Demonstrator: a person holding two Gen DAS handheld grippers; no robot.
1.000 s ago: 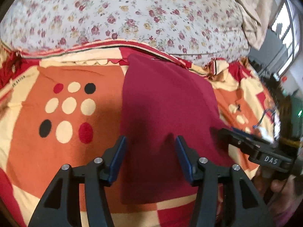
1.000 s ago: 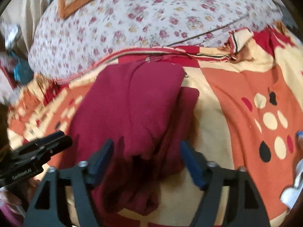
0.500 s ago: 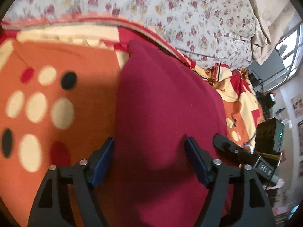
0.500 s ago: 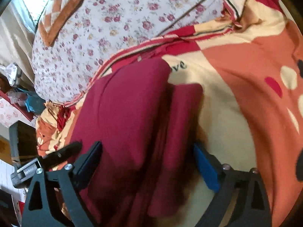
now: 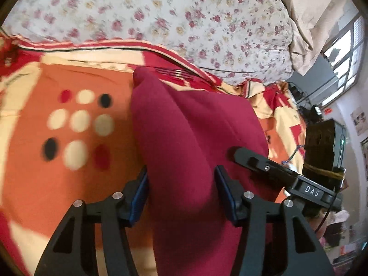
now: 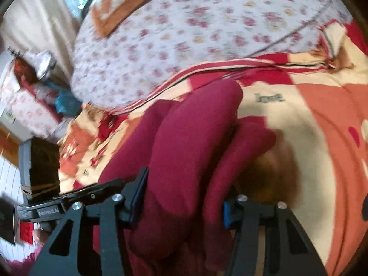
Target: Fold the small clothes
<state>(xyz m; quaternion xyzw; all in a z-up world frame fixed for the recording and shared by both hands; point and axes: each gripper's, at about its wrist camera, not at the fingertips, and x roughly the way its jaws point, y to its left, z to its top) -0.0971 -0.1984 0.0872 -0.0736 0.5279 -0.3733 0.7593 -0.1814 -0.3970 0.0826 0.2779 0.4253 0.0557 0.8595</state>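
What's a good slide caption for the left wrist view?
Left claw closing on the maroon garment, lifted off the orange blanket.

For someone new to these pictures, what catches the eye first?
The dark red garment fills the centre, bunched between the fingers of both grippers. It lies on an orange blanket with cream, red and black dots; a floral quilt lies behind.

- maroon garment (image 5: 184, 142): soft matt knit cloth
- blanket (image 5: 30, 179): fuzzy printed fleece
- floral quilt (image 5: 161, 11): matt cotton
- left gripper (image 5: 180, 193): matt black plastic, shiny metal screws
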